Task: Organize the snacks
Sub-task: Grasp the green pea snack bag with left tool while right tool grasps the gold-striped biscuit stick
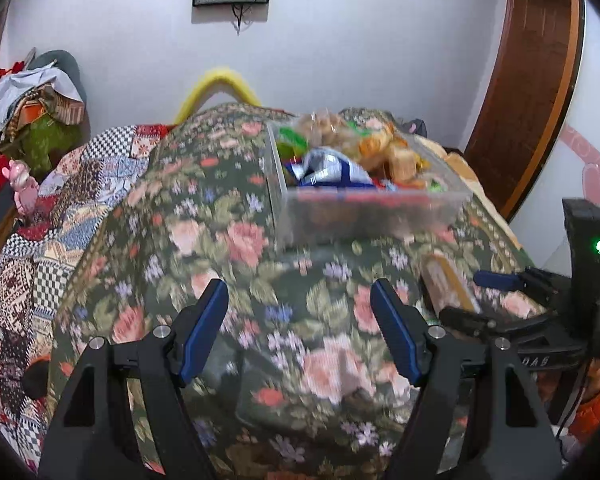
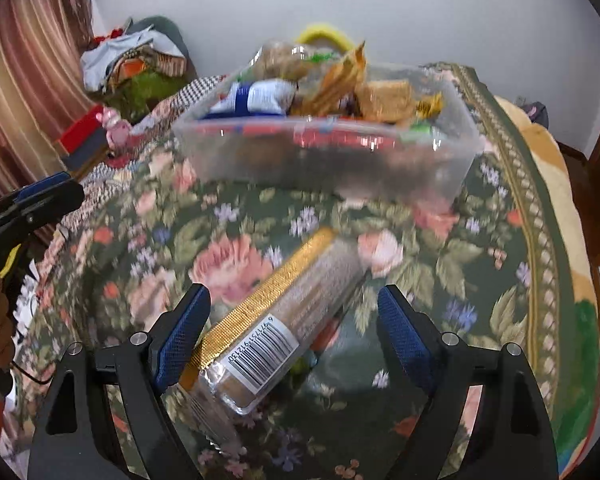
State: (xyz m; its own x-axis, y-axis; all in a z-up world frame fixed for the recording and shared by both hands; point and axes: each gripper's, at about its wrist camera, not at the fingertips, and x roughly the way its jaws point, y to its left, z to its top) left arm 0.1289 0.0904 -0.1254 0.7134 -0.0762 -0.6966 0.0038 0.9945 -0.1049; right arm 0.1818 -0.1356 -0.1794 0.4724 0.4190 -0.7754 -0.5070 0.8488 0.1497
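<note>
**Last packet loose, bin already heaped**

Floral bed cover carries everything; soft, uneven. Clear bin sits at the far end, heaped above its rim with snacks. Biscuit packet lies flat on the cover just before the bin, between the right tongs, which are spread wide and grasping nothing; the left pad looks to touch the packet's gold edge. Left tongs are also released, empty, over bare cover. Risks: the slick wrapper may squirt out on closing, and the packet could slide off the overfull pile or tip the bin.
</note>
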